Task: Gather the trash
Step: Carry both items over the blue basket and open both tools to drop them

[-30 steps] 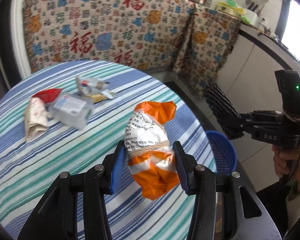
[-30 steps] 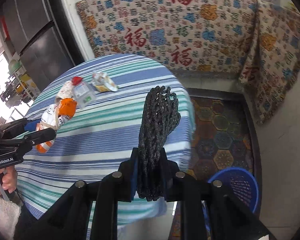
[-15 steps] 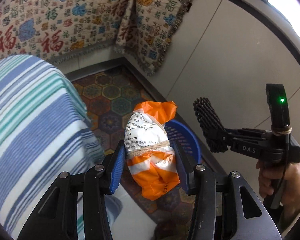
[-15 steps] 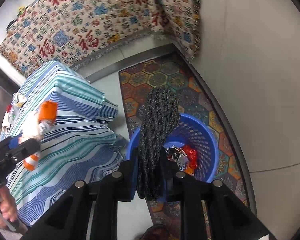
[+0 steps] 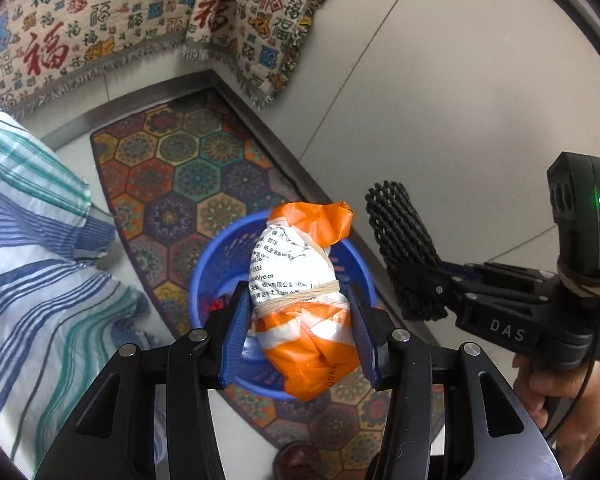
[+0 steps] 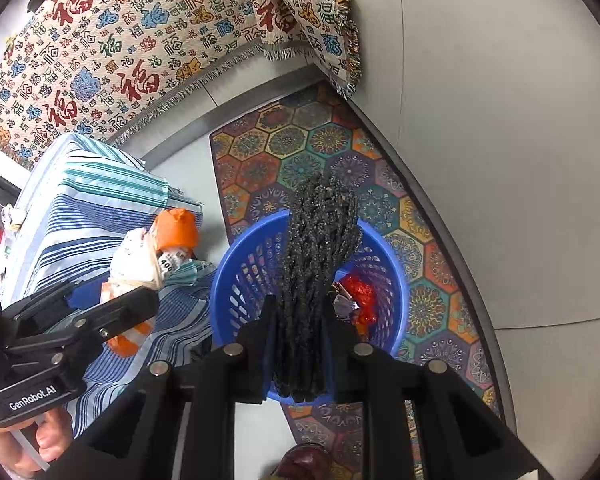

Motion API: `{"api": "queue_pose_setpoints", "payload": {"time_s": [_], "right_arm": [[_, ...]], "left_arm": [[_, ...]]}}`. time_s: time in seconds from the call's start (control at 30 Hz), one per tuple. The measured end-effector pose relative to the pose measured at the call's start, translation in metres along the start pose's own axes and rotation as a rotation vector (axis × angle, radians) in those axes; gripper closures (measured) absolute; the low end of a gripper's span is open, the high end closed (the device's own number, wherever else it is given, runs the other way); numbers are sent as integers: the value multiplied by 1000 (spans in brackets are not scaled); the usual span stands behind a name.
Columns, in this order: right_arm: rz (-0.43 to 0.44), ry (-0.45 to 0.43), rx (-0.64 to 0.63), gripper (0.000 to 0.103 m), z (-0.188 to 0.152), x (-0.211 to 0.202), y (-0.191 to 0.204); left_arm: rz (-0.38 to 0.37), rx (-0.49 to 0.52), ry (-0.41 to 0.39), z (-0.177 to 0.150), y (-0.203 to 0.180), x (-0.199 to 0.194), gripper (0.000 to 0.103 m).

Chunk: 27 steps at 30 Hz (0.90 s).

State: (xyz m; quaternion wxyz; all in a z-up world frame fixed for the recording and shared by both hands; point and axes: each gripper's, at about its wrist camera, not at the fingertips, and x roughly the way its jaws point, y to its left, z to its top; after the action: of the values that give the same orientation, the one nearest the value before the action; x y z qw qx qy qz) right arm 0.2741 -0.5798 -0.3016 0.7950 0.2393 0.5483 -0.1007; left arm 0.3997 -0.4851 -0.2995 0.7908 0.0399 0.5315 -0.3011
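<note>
Above the blue basket [image 5: 204,276] on the patterned mat [image 5: 188,172], both grippers point steeply down with trash in their jaws. From the left wrist view, the left gripper [image 5: 298,328] stands partly open around an orange-and-white bundle [image 5: 300,292], its blue pads pressing on either side at the middle, where a pale rubber band wraps it; the bundle's orange top sticks up past the fingertips and its orange bottom hangs back between the fingers. Seen from the right wrist view, that bundle [image 6: 148,256] sits to the left of the basket [image 6: 244,280], over the edge of the striped cloth [image 6: 88,208], so whether it is directly over the opening I cannot tell. The right gripper [image 6: 302,344] is nearly closed, its jaws clamped tight on a black net roll [image 6: 320,248], which stands up from between the fingers and lines up over the basket's opening. Inside the basket lie a red wrapper [image 6: 360,292] and other small scraps, too crumpled to identify. From the left wrist view, the net roll [image 5: 404,240] and the right gripper [image 5: 420,296] hang to the right of the basket, held by a hand [image 5: 560,392] at the frame's edge. A fringed blanket [image 6: 140,52] printed with red characters hangs along the back, its corner reaching down near the mat.
</note>
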Motion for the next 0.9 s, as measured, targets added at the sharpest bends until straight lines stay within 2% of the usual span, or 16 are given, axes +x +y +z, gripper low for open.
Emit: {"api": "queue_pose_setpoints", "payload": {"time_s": [0.33,0.63,0.7,0.9], "right_arm": [[-19,16,18,78,0,15,-15],[-23,21,1,61,2,18,-12],[-29,16,-4,52,2,17,-10],[-30,-5,-5,51,2,11,-7]], "left_arm": [[9,3,0,11,0,17,50],[-11,-1,1,14,0,23,49],[-10,1,-7,15,-1,21,49],[-1,4,-42,15,3,3,49]]}}
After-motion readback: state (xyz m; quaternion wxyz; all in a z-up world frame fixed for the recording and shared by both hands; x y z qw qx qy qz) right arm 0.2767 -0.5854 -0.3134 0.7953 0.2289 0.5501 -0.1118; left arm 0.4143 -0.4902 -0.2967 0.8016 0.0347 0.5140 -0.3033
